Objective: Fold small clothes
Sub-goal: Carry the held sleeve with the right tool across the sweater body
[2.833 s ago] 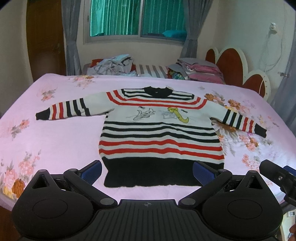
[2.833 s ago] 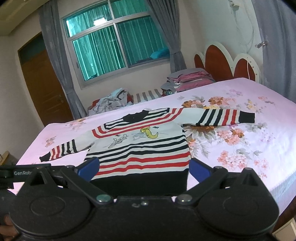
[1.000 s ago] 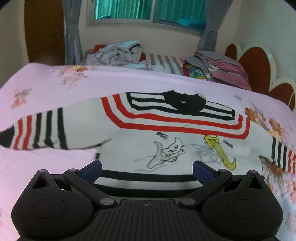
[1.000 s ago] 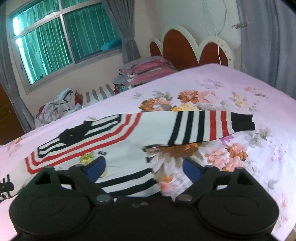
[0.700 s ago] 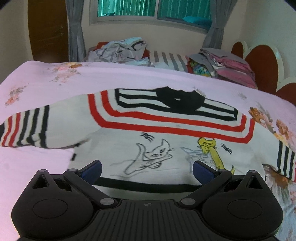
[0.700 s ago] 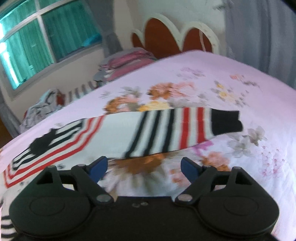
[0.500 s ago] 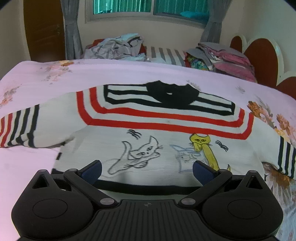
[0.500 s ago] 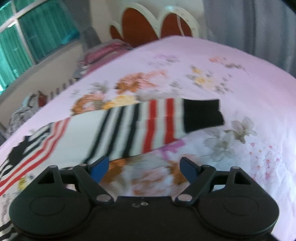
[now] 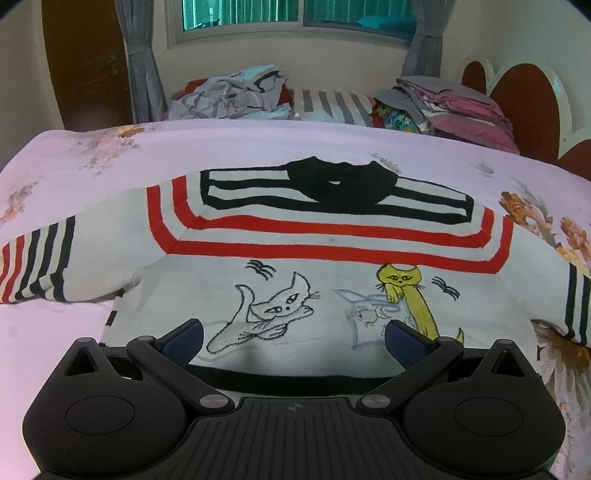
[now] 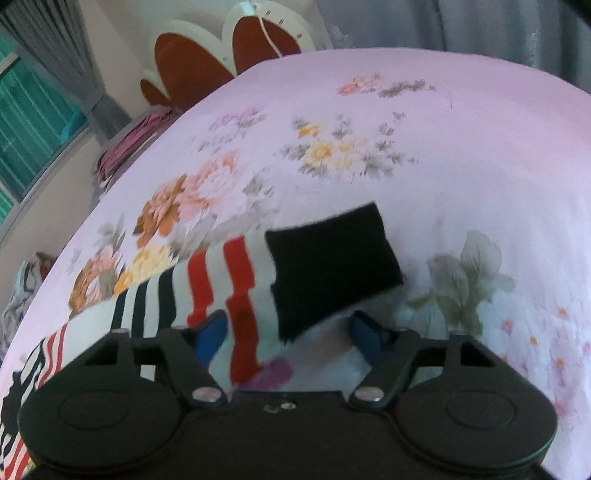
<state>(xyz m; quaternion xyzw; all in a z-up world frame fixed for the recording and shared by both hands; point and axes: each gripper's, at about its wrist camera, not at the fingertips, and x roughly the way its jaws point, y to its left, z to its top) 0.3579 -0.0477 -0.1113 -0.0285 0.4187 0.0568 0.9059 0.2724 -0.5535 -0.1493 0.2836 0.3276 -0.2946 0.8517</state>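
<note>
A small white knitted sweater with red and black stripes and cat drawings (image 9: 314,266) is spread flat, front up, on a bed covered by a pink flowered sheet (image 9: 92,158). Its black collar (image 9: 340,184) is turned toward the far side of the bed, and its sleeves are stretched out to the left and to the right.

The left tool (image 9: 293,338) is held low over the chest of the sweater, just near of the drawn cats. Its blue pads (image 9: 184,338) are set wide apart, and nothing is gripped between them.

The right tool (image 10: 288,332) is lowered over the end of the sweater's right sleeve (image 10: 229,288), beside the black cuff (image 10: 328,262). Its jaws have just been closing and are seen at a middling width. The striped end of the sleeve and the near corner of the cuff are framed between the blue pads (image 10: 212,332), but the pads are not seen pressing on the cloth. This view is somewhat blurred.

At the far edge of the bed, a crumpled heap of grey and white clothes (image 9: 229,96) is seen on the left and a stack of folded pink and grey clothes (image 9: 454,103) on the right. A brown scalloped headboard with a white rim (image 9: 524,103) is seen at the far right, and a window with grey curtains (image 9: 295,18) behind.
</note>
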